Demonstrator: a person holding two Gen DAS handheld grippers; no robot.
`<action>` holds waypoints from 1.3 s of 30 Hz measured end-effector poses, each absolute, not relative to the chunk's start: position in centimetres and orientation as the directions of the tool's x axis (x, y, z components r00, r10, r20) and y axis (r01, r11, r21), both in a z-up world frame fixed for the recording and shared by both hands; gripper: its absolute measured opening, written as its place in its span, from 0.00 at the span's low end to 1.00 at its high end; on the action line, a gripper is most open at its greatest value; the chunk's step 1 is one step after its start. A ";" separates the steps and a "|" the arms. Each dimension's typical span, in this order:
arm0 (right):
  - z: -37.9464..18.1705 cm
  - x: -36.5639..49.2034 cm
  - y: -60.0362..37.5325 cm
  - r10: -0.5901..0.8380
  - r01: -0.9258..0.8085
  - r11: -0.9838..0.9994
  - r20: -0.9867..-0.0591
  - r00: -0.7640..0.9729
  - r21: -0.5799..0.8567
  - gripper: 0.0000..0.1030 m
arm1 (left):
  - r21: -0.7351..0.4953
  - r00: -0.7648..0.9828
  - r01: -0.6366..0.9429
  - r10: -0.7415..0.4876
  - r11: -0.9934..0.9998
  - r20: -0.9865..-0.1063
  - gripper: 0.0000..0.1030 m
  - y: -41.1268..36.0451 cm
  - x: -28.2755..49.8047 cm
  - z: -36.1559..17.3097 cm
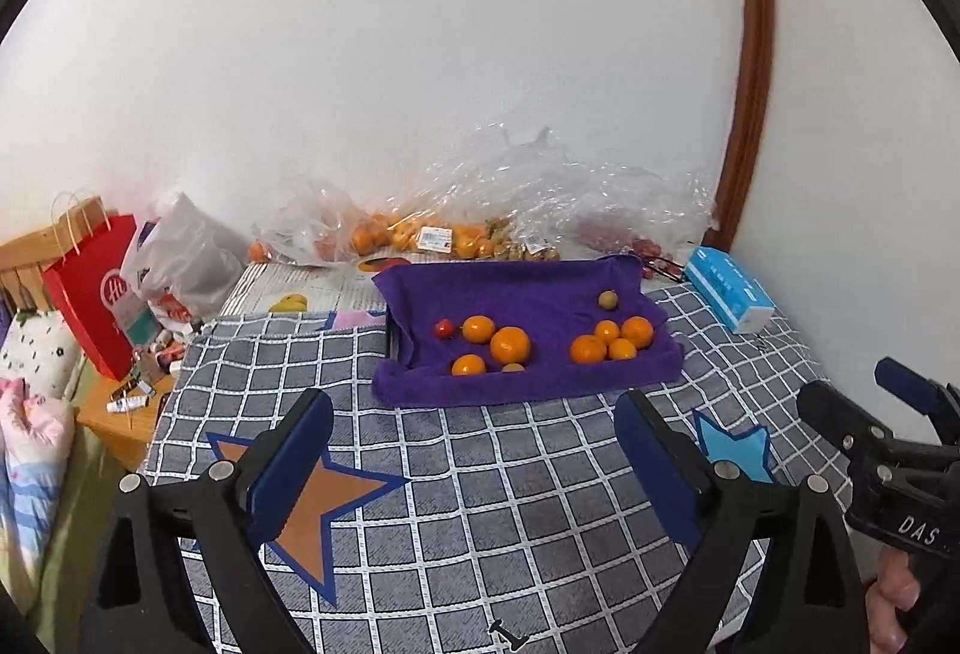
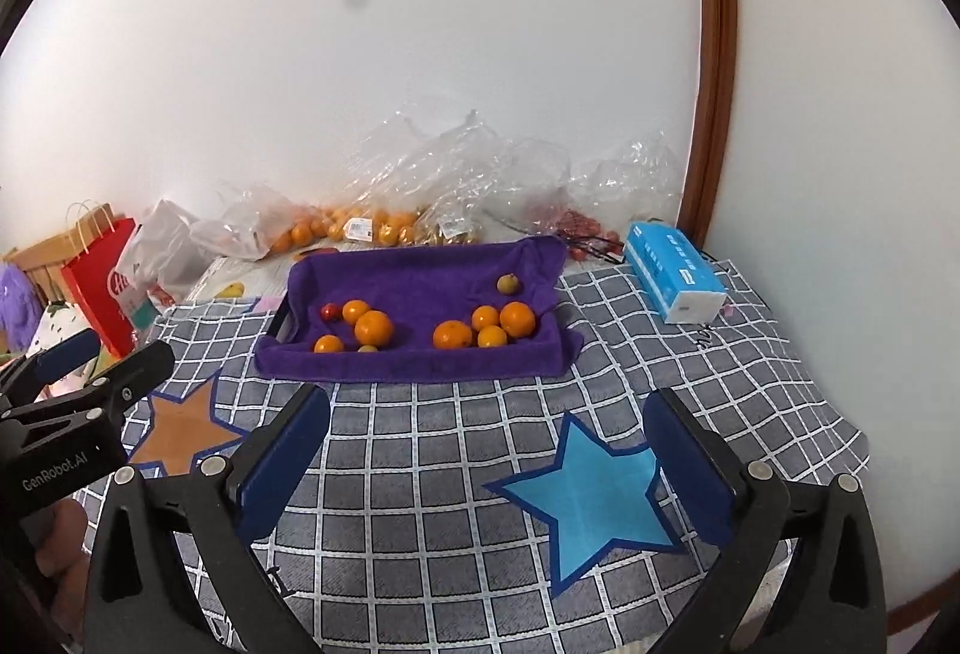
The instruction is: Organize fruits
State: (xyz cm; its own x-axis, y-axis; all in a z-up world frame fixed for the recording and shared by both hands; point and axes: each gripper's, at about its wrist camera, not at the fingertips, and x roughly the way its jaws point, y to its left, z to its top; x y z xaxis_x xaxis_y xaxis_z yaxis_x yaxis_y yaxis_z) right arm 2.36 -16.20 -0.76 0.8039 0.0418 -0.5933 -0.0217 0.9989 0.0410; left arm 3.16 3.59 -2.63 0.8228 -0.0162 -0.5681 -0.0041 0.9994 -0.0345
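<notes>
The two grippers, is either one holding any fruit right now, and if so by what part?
Nothing is held. The left gripper and the right gripper are both open and empty above the checked cloth, short of the purple tray.

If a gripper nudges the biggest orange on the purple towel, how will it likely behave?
The largest orange is round, so it would probably roll, though the soft purple towel likely damps that. It touches a smaller orange, which may shift too. Its firm-looking peel should tolerate a gentle pinch.

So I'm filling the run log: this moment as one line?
left gripper open, empty | right gripper open, empty | oranges on purple towel | no fruit grasped
</notes>
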 end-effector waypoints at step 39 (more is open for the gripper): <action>-0.7 1.7 -16.5 0.021 0.013 0.998 -0.593 0.805 0.053 1.00 | -0.060 0.816 -0.036 -0.005 0.998 -0.577 0.93 4.1 2.4 -2.1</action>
State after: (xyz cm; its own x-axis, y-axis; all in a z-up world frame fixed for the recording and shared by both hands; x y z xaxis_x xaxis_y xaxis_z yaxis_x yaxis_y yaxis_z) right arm 1.70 -16.51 -0.69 0.8048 0.0211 -0.5931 0.0133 0.9985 0.0534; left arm 2.43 4.06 -2.09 0.8164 -0.0052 -0.5774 -0.0363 0.9975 -0.0602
